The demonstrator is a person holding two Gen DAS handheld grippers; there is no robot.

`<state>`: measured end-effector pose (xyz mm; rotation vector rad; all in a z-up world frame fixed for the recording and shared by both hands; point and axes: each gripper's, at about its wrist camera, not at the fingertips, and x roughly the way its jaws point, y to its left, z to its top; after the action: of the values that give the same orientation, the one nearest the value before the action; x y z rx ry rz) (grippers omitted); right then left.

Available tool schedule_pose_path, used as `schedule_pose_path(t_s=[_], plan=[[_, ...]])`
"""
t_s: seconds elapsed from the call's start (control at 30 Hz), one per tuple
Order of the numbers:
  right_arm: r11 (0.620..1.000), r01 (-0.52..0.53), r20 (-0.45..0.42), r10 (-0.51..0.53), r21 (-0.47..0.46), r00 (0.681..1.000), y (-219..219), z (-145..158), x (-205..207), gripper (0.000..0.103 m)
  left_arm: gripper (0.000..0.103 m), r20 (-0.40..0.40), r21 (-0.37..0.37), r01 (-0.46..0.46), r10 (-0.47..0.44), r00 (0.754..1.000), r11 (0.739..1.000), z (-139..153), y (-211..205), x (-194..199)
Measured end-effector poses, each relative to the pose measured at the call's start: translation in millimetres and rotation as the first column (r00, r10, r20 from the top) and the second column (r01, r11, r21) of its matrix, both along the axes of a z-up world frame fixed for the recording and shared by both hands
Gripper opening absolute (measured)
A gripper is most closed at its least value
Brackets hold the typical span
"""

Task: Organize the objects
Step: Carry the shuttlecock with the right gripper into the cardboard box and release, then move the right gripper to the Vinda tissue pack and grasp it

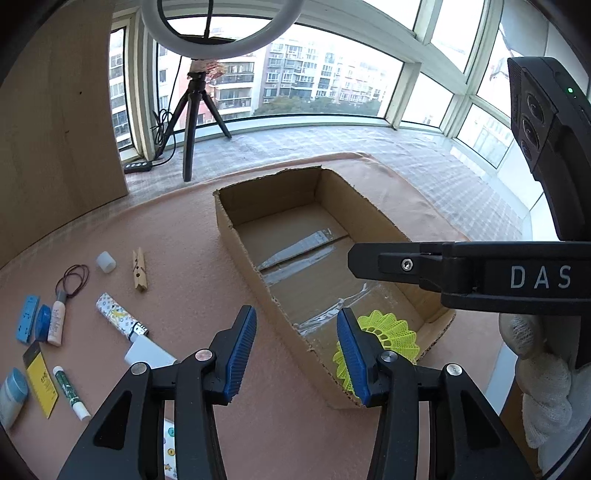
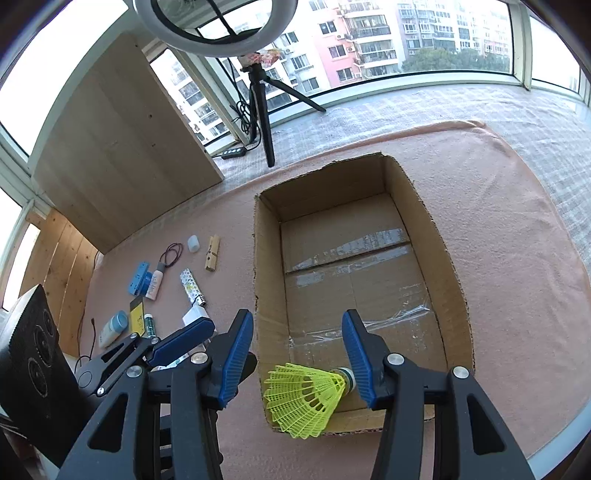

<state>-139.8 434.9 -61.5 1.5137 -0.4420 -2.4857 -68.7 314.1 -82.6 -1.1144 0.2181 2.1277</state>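
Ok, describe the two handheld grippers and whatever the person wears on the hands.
Both the left gripper and the right gripper have black angular linkage arms with silver pivot pins and ribbed blue pads on the jaws. The right one's black body reads "DAS" in pale letters. A white knit glove covers the hand holding it.

Curved bay of white-framed windows (image 1: 332,74) facing pink and white apartment blocks (image 2: 369,37), daylight, white ring light (image 1: 221,33) on black tripod (image 2: 264,110), pale wooden panel (image 2: 122,140), salmon-pink felt table cover (image 2: 517,258)

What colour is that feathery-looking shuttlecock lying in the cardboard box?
Neon yellow-green skirt on the shuttlecock, with a whitish cork tip; the right wrist view shows it best.
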Motion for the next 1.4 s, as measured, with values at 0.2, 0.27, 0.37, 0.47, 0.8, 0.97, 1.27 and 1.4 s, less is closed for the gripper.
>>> schedule_pose_path(t_s=[0.2,0.27,0.37,0.47,0.8,0.97,1.27,1.4], plan=[[0.999,-0.048,-0.016,0.048,0.015,0.999,-22.6,4.1,0.7,0.046,0.051,0.007,-0.025,-0.057,0.057,0.998,0.998,-4.3,-32.4,0.6],[0.998,-0.069,-0.02,0.069,0.012,0.997,-30.8,5.0,1.2,0.046,0.052,0.017,-0.028,-0.081,0.081,0.997,0.996,-5.9,-46.7,1.4],[0.994,-0.113,-0.023,0.113,0.005,0.993,-46.6,5.9,1.6,0.046,0.053,0.019,-0.04,-0.121,0.121,0.992,0.992,-7.9,-67.8,2.1],[0.989,-0.151,-0.018,0.151,-0.001,0.988,-62.7,3.5,2.6,0.046,0.053,0.034,-0.04,-0.162,0.164,0.986,0.986,-10.8,-92.2,3.9],[0.96,-0.28,0.032,0.28,0.002,0.96,-118.8,-18.1,7.9,0.046,0.053,0.091,-0.072,-0.28,0.286,0.954,0.957,-31.4,-163.1,11.2],[0.945,-0.326,0.057,0.326,-0.003,0.944,-139.5,-28.1,8.6,0.046,0.053,0.124,-0.074,-0.327,0.335,0.934,0.942,-40.9,-189.4,13.0],[0.922,-0.384,0.136,0.388,-0.051,0.912,-170.7,-58.3,8.4,0.046,0.053,0.188,-0.072,-0.349,0.357,0.915,0.934,-60.8,-208.0,15.0],[0.92,-0.386,0.173,0.393,-0.074,0.903,-177.4,-72.2,7.2,0.046,0.053,0.207,-0.07,-0.343,0.35,0.914,0.937,-66.2,-208.4,15.5]])
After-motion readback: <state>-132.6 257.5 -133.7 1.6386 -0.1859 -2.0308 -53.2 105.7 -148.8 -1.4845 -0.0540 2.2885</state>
